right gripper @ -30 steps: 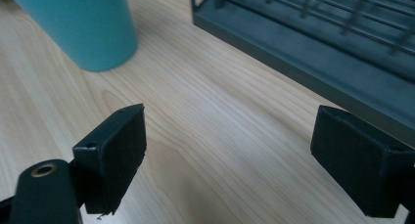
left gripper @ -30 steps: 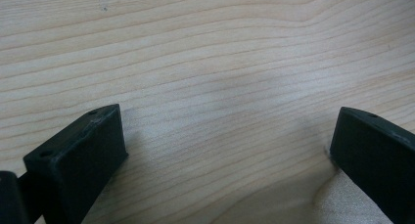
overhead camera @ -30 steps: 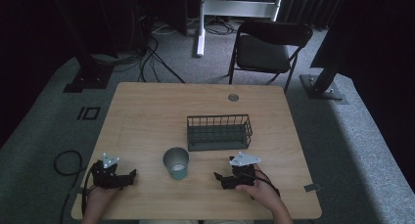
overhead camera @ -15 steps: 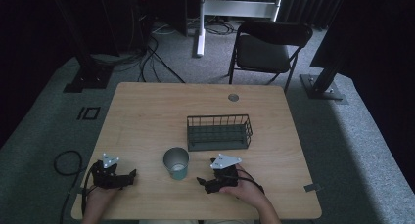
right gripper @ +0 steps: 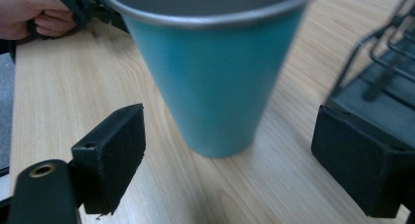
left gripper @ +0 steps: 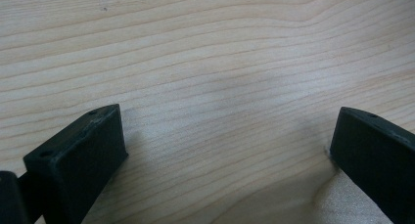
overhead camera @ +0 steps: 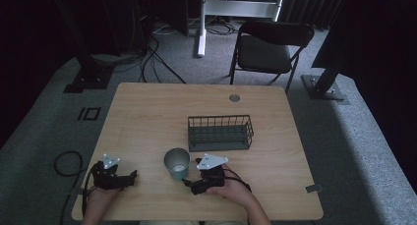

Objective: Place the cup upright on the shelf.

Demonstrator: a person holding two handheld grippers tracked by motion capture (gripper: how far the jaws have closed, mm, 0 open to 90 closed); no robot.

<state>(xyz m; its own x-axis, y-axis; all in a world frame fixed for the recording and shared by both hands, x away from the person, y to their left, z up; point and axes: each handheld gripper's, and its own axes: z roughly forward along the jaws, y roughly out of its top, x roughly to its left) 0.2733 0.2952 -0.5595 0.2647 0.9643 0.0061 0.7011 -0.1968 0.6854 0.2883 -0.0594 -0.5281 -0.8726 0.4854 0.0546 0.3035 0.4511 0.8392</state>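
**Two grippers low on the table, a cup between one pair of jaws**

Two hand-held grippers sit near the front edge of the wooden table (overhead camera: 147,117). From the high view, the left gripper (overhead camera: 129,178) rests at the front left corner in the person's left hand (overhead camera: 98,195), well apart from everything else. The right gripper (overhead camera: 189,183) sits just beside the cup (overhead camera: 177,163), held by the right hand (overhead camera: 231,188), its tips pointing toward the cup's base.

The high view shows the cup's open top and grey inside, with a pale patch at the bottom; what that patch is cannot be told. The right gripper view gives the outside instead: a blue-green wall under a metal rim, standing upright on the wood, blurred. In that view the jaws stand wide apart on either side of the cup, not touching it.

The left gripper view shows bare wood grain and its own two jaws spread wide, with nothing between them.

Behind the cup stands a dark wire basket (overhead camera: 220,133). From above it looks empty, its floor dark. The right gripper view catches one corner of it at the right edge, close to the right jaw.

Beyond the table, the high view shows a black folding chair (overhead camera: 268,50) and cables (overhead camera: 66,161) on the grey floor.
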